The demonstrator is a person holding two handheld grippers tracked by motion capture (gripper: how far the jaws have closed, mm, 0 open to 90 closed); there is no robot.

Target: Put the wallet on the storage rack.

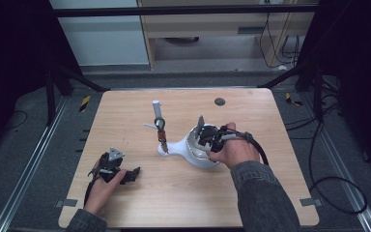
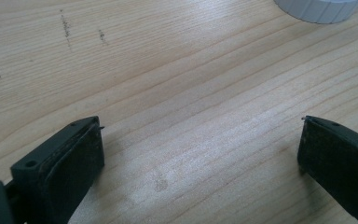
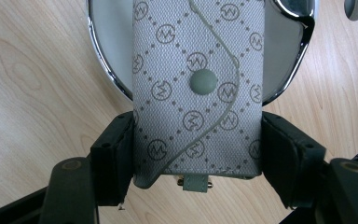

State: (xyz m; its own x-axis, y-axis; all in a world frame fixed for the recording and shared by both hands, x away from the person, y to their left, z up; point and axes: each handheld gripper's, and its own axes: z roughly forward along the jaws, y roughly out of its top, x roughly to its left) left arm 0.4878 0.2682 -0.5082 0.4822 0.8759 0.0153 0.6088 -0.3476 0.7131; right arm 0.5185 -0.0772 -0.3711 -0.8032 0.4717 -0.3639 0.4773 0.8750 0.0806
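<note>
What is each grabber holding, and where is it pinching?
The right gripper pinches a grey patterned pouch by its two side edges, near the bottom end. The left gripper is open, holding nothing.

Grey denim sleeve [image 1: 265, 193], black screwed claws [image 2: 200, 154].

Bright even overhead light on table [image 1: 251, 193], dark surroundings, soft shadows, slight blur in closeups.

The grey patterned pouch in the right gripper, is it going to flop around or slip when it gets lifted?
The pouch looks like woven fabric with a snap flap, so it probably bends somewhat, though it stands straight between the pads of the right gripper. Its textured weave likely resists slipping. It seems light, being small and flat, held over the white bowl.
</note>
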